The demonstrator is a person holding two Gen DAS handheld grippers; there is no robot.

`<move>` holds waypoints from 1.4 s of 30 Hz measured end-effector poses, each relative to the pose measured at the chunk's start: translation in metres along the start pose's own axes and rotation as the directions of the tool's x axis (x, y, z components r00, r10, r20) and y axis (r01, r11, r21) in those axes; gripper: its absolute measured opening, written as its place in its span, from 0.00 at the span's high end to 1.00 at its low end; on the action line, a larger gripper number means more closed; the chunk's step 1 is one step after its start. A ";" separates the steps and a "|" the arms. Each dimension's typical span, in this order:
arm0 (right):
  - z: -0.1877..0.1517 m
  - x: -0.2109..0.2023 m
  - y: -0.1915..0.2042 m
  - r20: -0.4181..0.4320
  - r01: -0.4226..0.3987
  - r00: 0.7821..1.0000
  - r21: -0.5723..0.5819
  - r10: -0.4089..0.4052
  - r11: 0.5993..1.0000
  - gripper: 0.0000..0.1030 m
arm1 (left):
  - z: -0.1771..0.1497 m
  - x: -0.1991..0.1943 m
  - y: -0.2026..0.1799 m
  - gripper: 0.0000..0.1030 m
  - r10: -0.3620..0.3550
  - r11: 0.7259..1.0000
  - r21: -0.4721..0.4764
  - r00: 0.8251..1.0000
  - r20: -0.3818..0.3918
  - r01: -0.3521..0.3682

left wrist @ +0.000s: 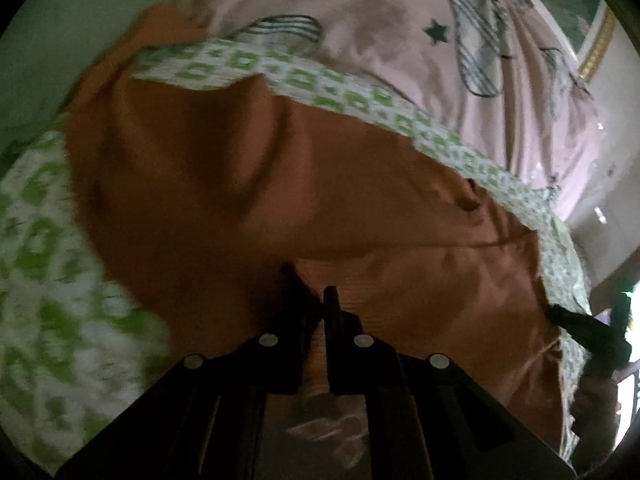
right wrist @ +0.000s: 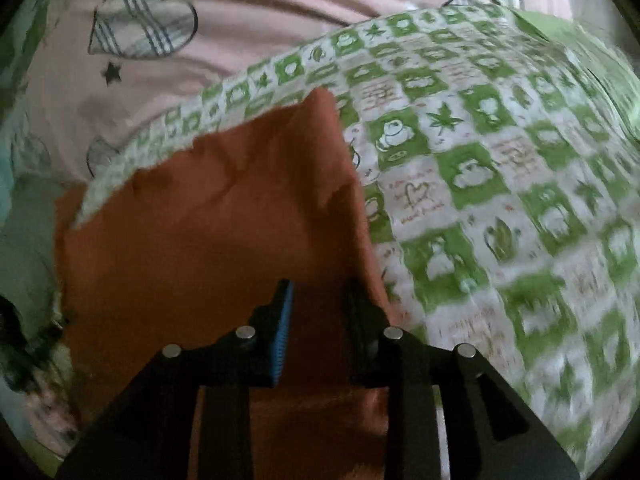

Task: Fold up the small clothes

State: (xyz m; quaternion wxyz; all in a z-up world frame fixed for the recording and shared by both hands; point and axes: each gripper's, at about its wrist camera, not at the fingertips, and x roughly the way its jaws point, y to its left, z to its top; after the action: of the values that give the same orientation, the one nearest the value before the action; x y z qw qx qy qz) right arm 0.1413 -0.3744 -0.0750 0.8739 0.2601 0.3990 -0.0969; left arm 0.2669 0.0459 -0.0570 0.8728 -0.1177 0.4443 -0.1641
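Note:
An orange-brown garment (left wrist: pixel 224 184) lies spread over a green-and-white patterned cloth (left wrist: pixel 48 280). My left gripper (left wrist: pixel 316 296) is shut on a ribbed edge of the garment, its fingers nearly touching with fabric between them. In the right wrist view the same garment (right wrist: pixel 208 216) rises to a peaked corner on the patterned cloth (right wrist: pixel 500 184). My right gripper (right wrist: pixel 320 300) stands with jaws apart over the garment's right edge, one blue-ribbed pad (right wrist: pixel 282 332) showing; fabric lies under and between the fingers. The other gripper (left wrist: pixel 580 332) shows dark at the right edge of the left wrist view.
A pink bedsheet (left wrist: pixel 400 40) with striped hearts and stars lies beyond the patterned cloth, also in the right wrist view (right wrist: pixel 240 20). A pale green wall (left wrist: pixel 60 40) is at the upper left. A framed edge (left wrist: pixel 596 52) stands at the far right.

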 end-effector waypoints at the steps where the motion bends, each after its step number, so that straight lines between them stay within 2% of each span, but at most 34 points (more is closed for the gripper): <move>1: -0.004 -0.010 0.006 0.014 -0.039 0.999 -0.003 0.040 0.999 0.58 | 0.002 -0.005 0.008 0.94 0.007 1.000 -0.017 1.000 0.009 -0.007; 3: -0.013 -0.024 0.018 0.026 -0.110 0.994 -0.025 0.111 0.994 0.44 | 0.008 -0.015 0.021 0.90 0.027 0.999 -0.046 0.999 0.031 -0.025; 4: -0.018 -0.030 0.025 0.028 -0.125 0.992 -0.041 0.126 0.991 0.43 | 0.014 -0.019 0.028 0.88 0.041 0.998 -0.058 0.998 0.040 -0.039; 6: -0.025 -0.032 0.041 0.011 -0.163 0.986 -0.069 0.164 0.984 0.43 | 0.029 -0.024 0.040 0.70 0.091 0.994 -0.072 0.994 0.059 -0.086; 7: -0.031 -0.033 0.047 -0.011 -0.197 0.980 -0.074 0.197 0.978 0.43 | 0.036 -0.026 0.044 0.67 0.114 0.991 -0.074 0.991 0.069 -0.109; 9: -0.037 -0.031 0.053 -0.041 -0.230 0.973 -0.075 0.227 0.970 0.43 | 0.054 -0.027 0.052 0.50 0.182 0.982 -0.066 0.979 0.095 -0.176; 11: -0.047 -0.030 0.063 -0.074 -0.247 0.968 -0.086 0.241 0.965 0.43 | 0.076 -0.023 0.058 0.43 0.258 0.966 -0.050 0.960 0.113 -0.253; 12: -0.051 -0.030 0.066 -0.086 -0.252 0.966 -0.091 0.245 0.963 0.43 | 0.089 -0.019 0.060 0.41 0.303 0.953 -0.030 0.945 0.122 -0.302; 14: -0.060 -0.031 0.072 -0.114 -0.270 0.959 -0.099 0.259 0.958 0.43 | 0.113 -0.008 0.065 0.30 0.386 0.921 0.002 0.912 0.136 -0.390; 17: -0.068 -0.031 0.080 -0.142 -0.283 0.953 -0.110 0.267 0.953 0.43 | 0.149 0.015 0.070 0.28 0.486 0.865 0.050 0.859 0.161 -0.499; 19: -0.071 -0.028 0.082 -0.155 -0.285 0.951 -0.109 0.267 0.952 0.43 | 0.173 0.035 0.074 0.28 0.562 0.810 0.084 0.809 0.174 -0.580; 21: -0.072 -0.025 0.080 -0.167 -0.281 0.950 -0.102 0.262 0.954 0.43 | 0.194 0.056 0.079 0.28 0.614 0.766 0.108 0.771 0.172 -0.634; 23: -0.073 -0.020 0.079 -0.176 -0.272 0.951 -0.085 0.254 0.959 0.43 | 0.209 0.072 0.087 0.28 0.638 0.747 0.112 0.754 0.156 -0.655; 24: -0.072 -0.017 0.079 -0.181 -0.271 0.950 -0.077 0.254 0.959 0.43 | 0.216 0.079 0.091 0.35 0.647 0.741 0.108 0.748 0.146 -0.662; 25: -0.073 -0.017 0.078 -0.185 -0.272 0.949 -0.074 0.255 0.959 0.43 | 0.223 0.084 0.096 0.49 0.644 0.747 0.102 0.753 0.133 -0.657; 26: -0.073 -0.016 0.078 -0.188 -0.267 0.950 -0.077 0.249 0.961 0.43 | 0.227 0.086 0.099 0.92 0.629 0.763 0.095 0.768 0.119 -0.639; 27: -0.073 -0.015 0.079 -0.189 -0.263 0.951 -0.080 0.244 0.961 0.43 | 0.231 0.083 0.104 0.95 0.587 0.802 0.069 0.804 0.093 -0.593; 29: -0.071 -0.017 0.079 -0.185 -0.260 0.953 -0.088 0.240 0.962 0.43 | 0.231 0.066 0.107 0.97 0.501 0.862 0.021 0.857 0.124 -0.507; 33: -0.069 -0.022 0.081 -0.161 -0.273 0.953 -0.098 0.256 0.957 0.43 | 0.214 0.017 0.097 0.97 0.350 0.936 -0.022 0.916 0.197 -0.352; 37: -0.071 -0.028 0.085 -0.146 -0.295 0.949 -0.106 0.279 0.950 0.43 | 0.178 -0.032 0.068 0.97 0.206 0.978 -0.008 0.946 0.249 -0.210; 42: -0.078 -0.032 0.087 -0.145 -0.318 0.942 -0.091 0.303 0.944 0.43 | 0.125 -0.066 0.010 0.97 0.026 0.999 0.032 0.966 0.259 -0.035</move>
State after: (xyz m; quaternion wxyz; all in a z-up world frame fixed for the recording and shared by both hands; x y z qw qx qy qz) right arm 0.1024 -0.2610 -0.0604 0.8641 0.2755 0.4132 0.0820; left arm 0.3338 0.0883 0.0608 0.9278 -0.1153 0.3254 -0.1418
